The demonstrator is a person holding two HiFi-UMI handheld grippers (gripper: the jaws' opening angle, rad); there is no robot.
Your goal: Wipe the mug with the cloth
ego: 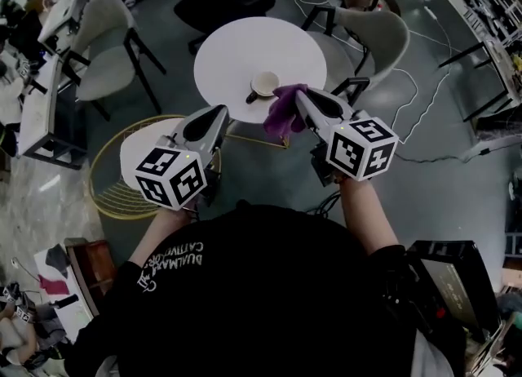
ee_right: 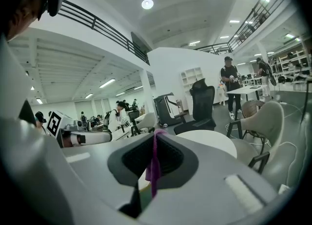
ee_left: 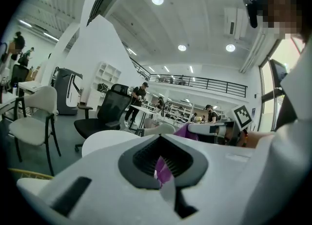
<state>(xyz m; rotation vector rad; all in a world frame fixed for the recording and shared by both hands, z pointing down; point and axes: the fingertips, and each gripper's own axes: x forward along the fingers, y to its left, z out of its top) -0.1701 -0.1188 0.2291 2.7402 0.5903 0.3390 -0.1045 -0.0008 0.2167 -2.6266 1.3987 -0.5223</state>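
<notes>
The right tool (ego: 300,95) is clamped on the purple cloth (ego: 284,113), which hangs just beside the white mug (ego: 264,84) on the round white surface (ego: 236,49). The left tool (ego: 220,113) is closed and empty, near a gold wire stand (ego: 114,192). A beige chair (ego: 377,31) flanks the surface.

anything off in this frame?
Nothing stands out. The mug sits upright on the round table, near its front edge, no spill visible. The right gripper is clamped on the purple cloth, which hangs bunched beside the mug.
</notes>
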